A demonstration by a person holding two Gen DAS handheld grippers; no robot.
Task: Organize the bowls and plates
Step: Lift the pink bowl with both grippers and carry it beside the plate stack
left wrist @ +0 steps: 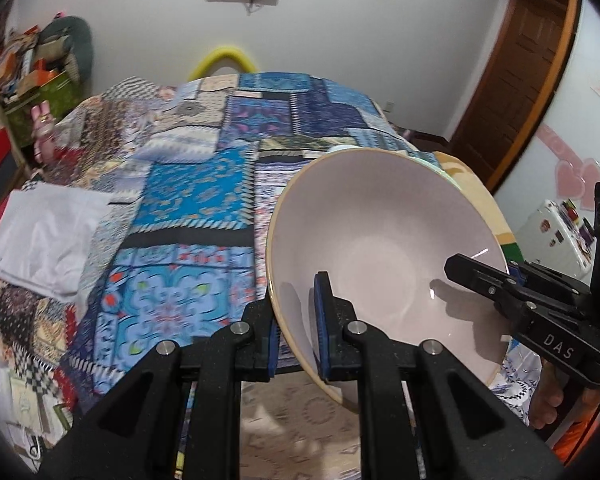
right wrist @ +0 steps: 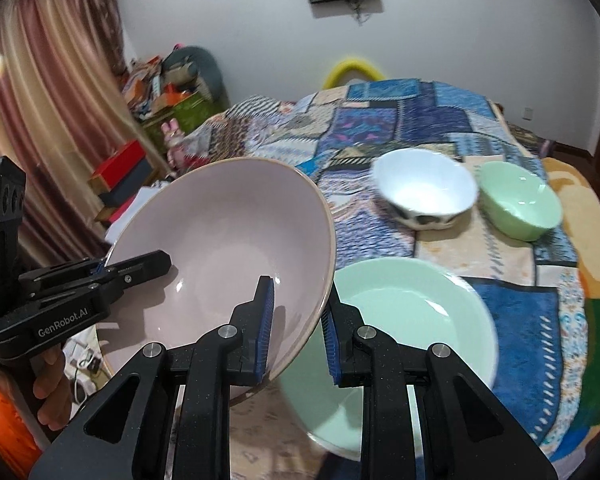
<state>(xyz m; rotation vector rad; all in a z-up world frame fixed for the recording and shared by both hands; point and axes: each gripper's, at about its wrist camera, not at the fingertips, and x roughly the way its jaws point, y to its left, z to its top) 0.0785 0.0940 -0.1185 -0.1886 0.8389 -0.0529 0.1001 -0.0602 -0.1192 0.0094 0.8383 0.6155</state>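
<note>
A large pale pink bowl (left wrist: 384, 264) with a tan rim is held tilted in the air above the patchwork-covered table. My left gripper (left wrist: 298, 328) is shut on its near rim. My right gripper (right wrist: 298, 332) is shut on the opposite rim of the same pink bowl (right wrist: 228, 248). Each gripper shows in the other's view, the right gripper (left wrist: 484, 276) and the left gripper (right wrist: 140, 268). A large mint-green plate (right wrist: 404, 312) lies on the table just right of the pink bowl. Behind it stand a white bowl (right wrist: 424, 192) and a small green bowl (right wrist: 520, 204).
The table is covered by a blue patchwork cloth (left wrist: 188, 200). A folded white cloth (left wrist: 48, 236) lies at its left edge. Cluttered shelves and boxes (right wrist: 168, 88) stand at the far left, curtains (right wrist: 40, 100) beside them, a wooden door (left wrist: 516, 80) at the right.
</note>
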